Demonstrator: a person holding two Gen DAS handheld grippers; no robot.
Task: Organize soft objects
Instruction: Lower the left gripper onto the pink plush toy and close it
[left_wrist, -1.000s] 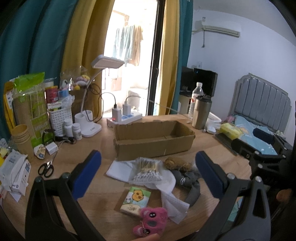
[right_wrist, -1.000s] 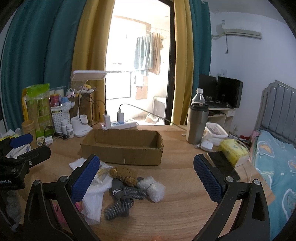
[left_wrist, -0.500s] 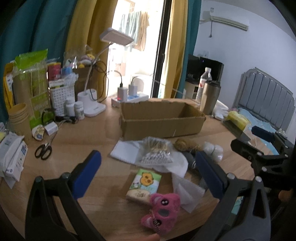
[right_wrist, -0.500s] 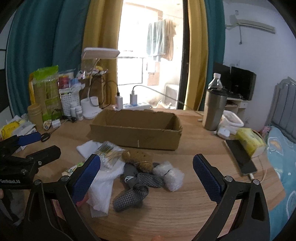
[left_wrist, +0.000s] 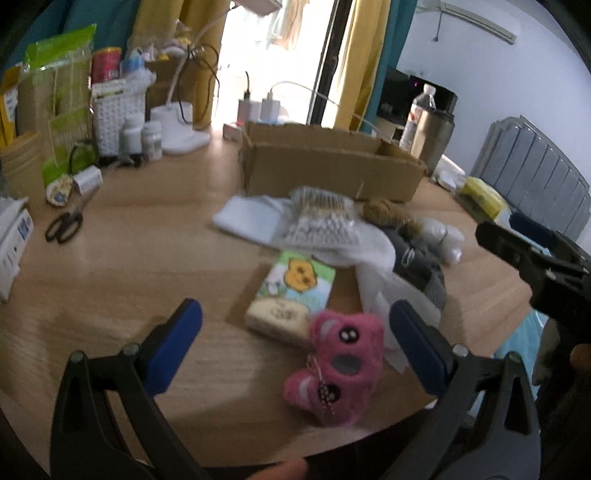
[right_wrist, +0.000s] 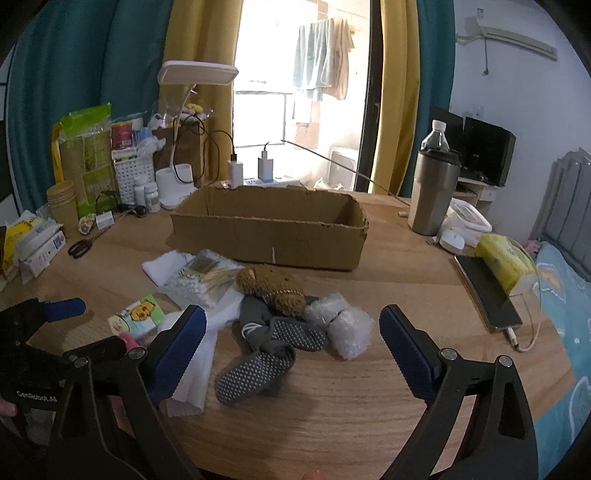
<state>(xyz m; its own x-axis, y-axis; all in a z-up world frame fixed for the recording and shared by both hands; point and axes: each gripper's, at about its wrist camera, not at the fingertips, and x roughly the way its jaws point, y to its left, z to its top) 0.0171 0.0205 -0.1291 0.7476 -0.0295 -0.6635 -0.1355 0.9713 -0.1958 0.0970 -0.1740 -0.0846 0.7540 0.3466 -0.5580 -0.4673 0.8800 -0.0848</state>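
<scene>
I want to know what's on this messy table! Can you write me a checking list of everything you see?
Surface: round wooden table, crowded.
Job's things: pink plush toy, brown plush, grey grip socks, bubble wrap roll, white cloth, all loose in front of the cardboard box; no items seen inside the box.
Clutter: cotton swab bag, tissue pack, scissors, steel tumbler, phone.
Grippers: left gripper open, near the pink toy; right gripper open, over the socks.
Cables: chargers in a power strip; phone cable.
Surroundings: curtains, bed, desk lamp.
</scene>
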